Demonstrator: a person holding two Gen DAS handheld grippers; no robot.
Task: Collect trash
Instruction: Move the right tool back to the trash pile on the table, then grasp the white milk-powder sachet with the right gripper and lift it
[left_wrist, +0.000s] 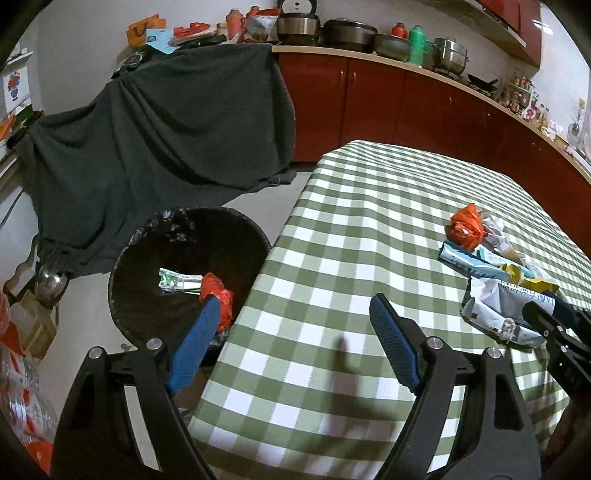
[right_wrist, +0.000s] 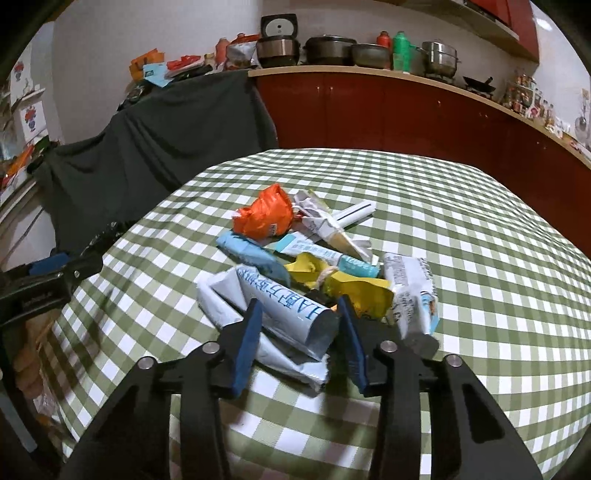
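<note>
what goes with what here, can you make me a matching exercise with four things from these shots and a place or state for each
Things:
1. bin
2. orange bag
3. white-blue wrapper
4. left gripper

Places or states:
a. between the right gripper's fingers
b. on the floor beside the table
c. open, holding nothing
d. at the far end of the trash pile

Pairs: 1-b, 2-d, 3-a, 4-c

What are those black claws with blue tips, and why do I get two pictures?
A person holds one grabbing tool in each hand, with a camera on each, so you see two views. The left gripper is open and empty, hovering between the table edge and the black trash bin, which already has wrappers in it. The right gripper has its blue fingers around a crumpled white wrapper. More trash lies piled on the green checked tablecloth.
</note>
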